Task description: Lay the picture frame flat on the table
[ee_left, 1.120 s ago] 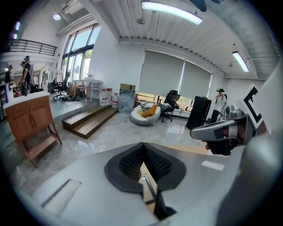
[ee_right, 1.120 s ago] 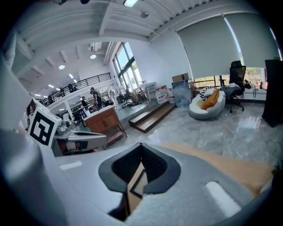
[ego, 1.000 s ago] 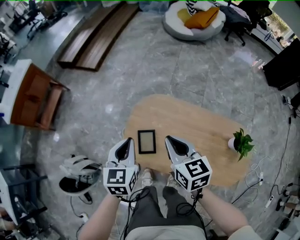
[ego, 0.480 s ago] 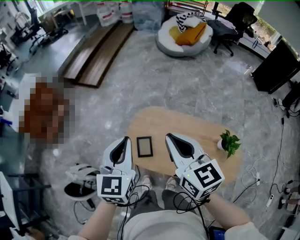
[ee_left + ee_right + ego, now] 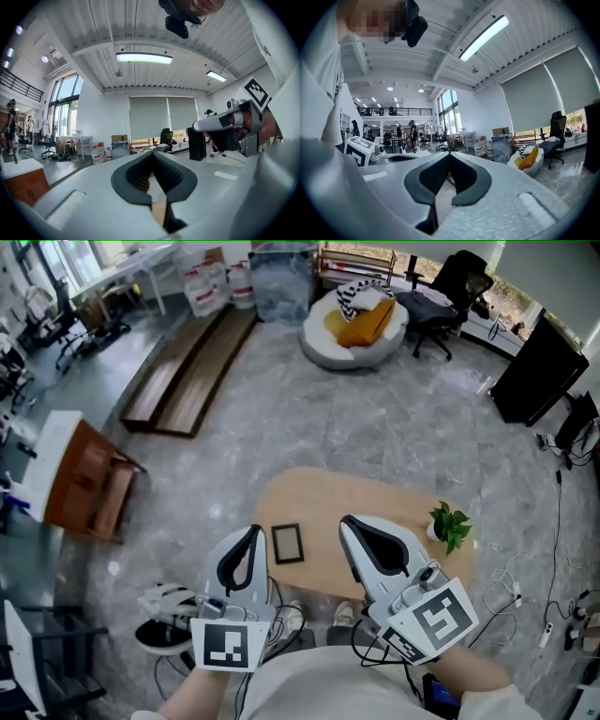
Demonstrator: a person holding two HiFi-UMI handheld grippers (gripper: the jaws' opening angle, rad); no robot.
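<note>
The picture frame is seen lying flat on the wooden table, near its 8 o'clock edge. The left gripper is held just to the frame's 9 o'clock, the right gripper to its 3 o'clock, and neither is touching it. Both pairs of jaws are pressed together at the tips, with nothing gripped between them. A small potted plant is stood at the table's 3 o'clock end.
</note>
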